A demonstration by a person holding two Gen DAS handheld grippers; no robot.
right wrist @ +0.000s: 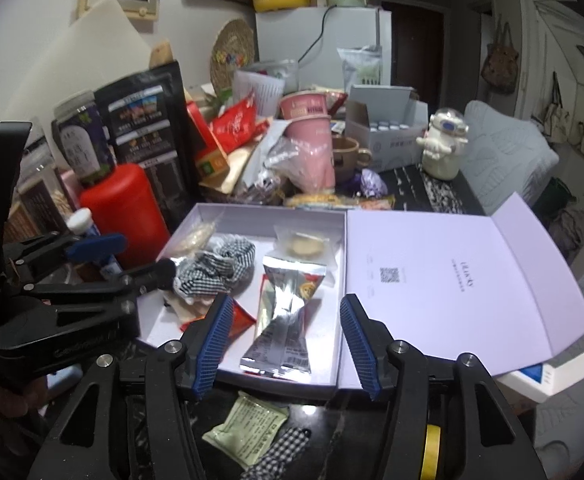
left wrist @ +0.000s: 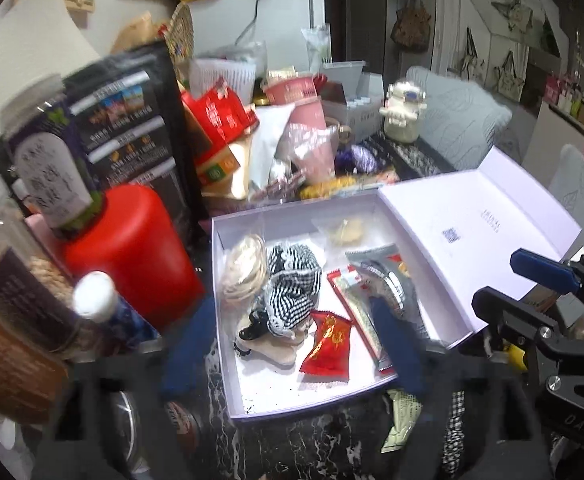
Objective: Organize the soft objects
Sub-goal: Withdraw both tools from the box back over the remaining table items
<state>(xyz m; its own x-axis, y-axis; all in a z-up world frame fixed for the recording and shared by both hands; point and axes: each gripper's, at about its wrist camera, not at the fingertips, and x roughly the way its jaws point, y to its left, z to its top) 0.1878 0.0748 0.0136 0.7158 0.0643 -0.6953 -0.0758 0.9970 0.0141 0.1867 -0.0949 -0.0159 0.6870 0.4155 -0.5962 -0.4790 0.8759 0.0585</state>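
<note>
An open lilac box [left wrist: 292, 214] [right wrist: 272, 211] lies on the dark marble table, its lid [right wrist: 451, 272] folded out to the right. Inside lie a black-and-white checked cloth [left wrist: 292, 280] [right wrist: 216, 268], a silver snack packet [right wrist: 288, 320] [left wrist: 391, 276], a red packet [left wrist: 327, 344] and a bagged biscuit [right wrist: 305, 246]. My left gripper [left wrist: 292, 348] [right wrist: 144, 256] hovers over the box's left half, open and blurred, holding nothing. My right gripper [right wrist: 288, 336] [left wrist: 495, 280] stands open above the silver packet, apart from it. A green sachet [right wrist: 248, 424] and a second checked cloth [right wrist: 280, 452] lie in front of the box.
A red canister [right wrist: 126, 208], a black pouch [right wrist: 148, 120] and jars crowd the box's left side. Behind it is a heap of packets, a pink cup [right wrist: 311, 148] and a brown mug [right wrist: 345, 156]. A white figurine [right wrist: 445, 144] stands at the back right.
</note>
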